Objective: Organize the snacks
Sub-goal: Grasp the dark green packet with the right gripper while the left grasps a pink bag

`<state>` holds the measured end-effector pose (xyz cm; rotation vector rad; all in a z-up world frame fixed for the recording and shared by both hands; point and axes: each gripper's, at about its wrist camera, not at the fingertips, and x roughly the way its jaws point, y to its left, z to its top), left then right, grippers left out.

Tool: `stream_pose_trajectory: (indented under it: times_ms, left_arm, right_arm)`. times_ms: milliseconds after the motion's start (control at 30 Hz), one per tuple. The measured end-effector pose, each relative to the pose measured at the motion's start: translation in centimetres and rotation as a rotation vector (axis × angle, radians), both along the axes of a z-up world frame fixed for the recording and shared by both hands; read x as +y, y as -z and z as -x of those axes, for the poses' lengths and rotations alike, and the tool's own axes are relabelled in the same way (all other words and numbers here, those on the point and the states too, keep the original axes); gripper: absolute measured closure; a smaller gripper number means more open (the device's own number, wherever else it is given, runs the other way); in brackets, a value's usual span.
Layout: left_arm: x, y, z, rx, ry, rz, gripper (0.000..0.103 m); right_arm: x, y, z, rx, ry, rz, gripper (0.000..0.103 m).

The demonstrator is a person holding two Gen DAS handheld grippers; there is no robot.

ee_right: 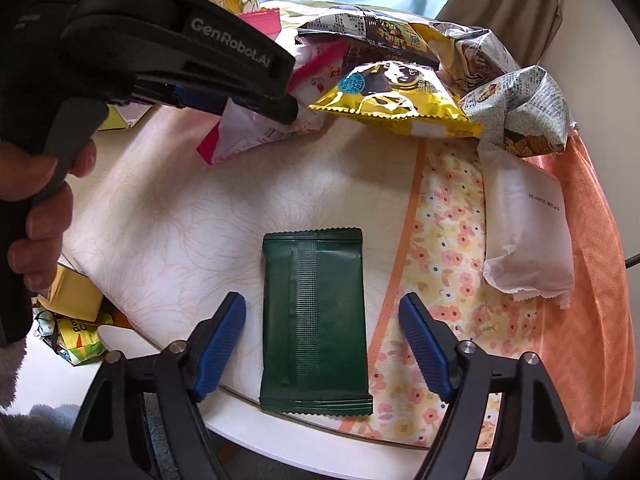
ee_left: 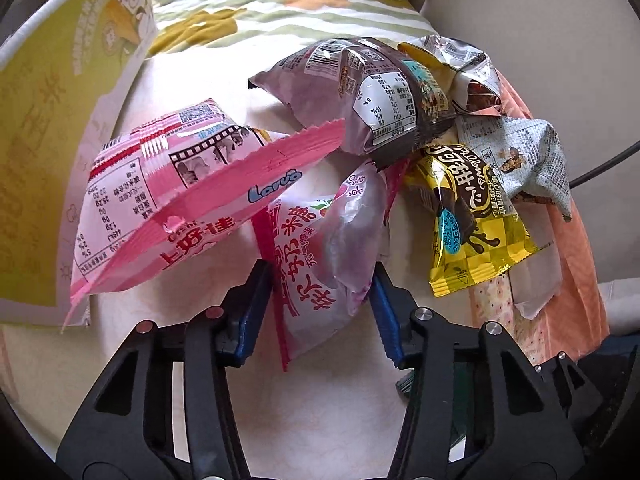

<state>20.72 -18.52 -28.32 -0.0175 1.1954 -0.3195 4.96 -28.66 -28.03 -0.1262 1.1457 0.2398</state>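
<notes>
- Left wrist view: left gripper point(ee_left: 320, 292) clenches a glossy, puffy pink-and-white candy bag point(ee_left: 320, 248) amid crinkled wrappers.
- Right gripper point(ee_right: 322, 316) gapes, straddling a flat, matte green sachet point(ee_right: 316, 320) at the table's point(ee_right: 160, 208) near edge.

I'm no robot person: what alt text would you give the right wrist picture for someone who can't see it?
A dark green packet lies flat on a floral cloth between the right gripper's open blue-padded fingers. Beyond it, the hand-held left gripper reaches into a heap of snack bags, its tips at a pink-and-white bag beside a yellow bag.
</notes>
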Motion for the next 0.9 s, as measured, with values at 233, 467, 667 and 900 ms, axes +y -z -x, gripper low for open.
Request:
stream_pose_trajectory:
  times_ms: [233, 467, 667, 900]
  left_arm:
    - [0.4, -0.8, 0.9, 0.003, 0.023, 0.005, 0.063]
    - [1.4, -1.3, 1.7, 0.023, 0.03, 0.031, 0.065]
    - [2.0, -2.2, 2.8, 0.032, 0.036, 0.061, 0.065]
    - [2.1, -4.2, 4.4, 0.024, 0.038, 0.103, 0.065]
  right_arm:
    - [0.5, 0.0, -0.5, -0.013, 0.022, 0.011, 0.043]
    - [1.6, -0.3, -1.4, -0.023, 0.011, 0.021, 0.063]
    - [1.3, -1.3, -1.5, -0.034, 0.032, 0.011, 0.063]
    - [-0.9, -3.3, -1.0, -0.066, 0.059, 0.005, 0.063]
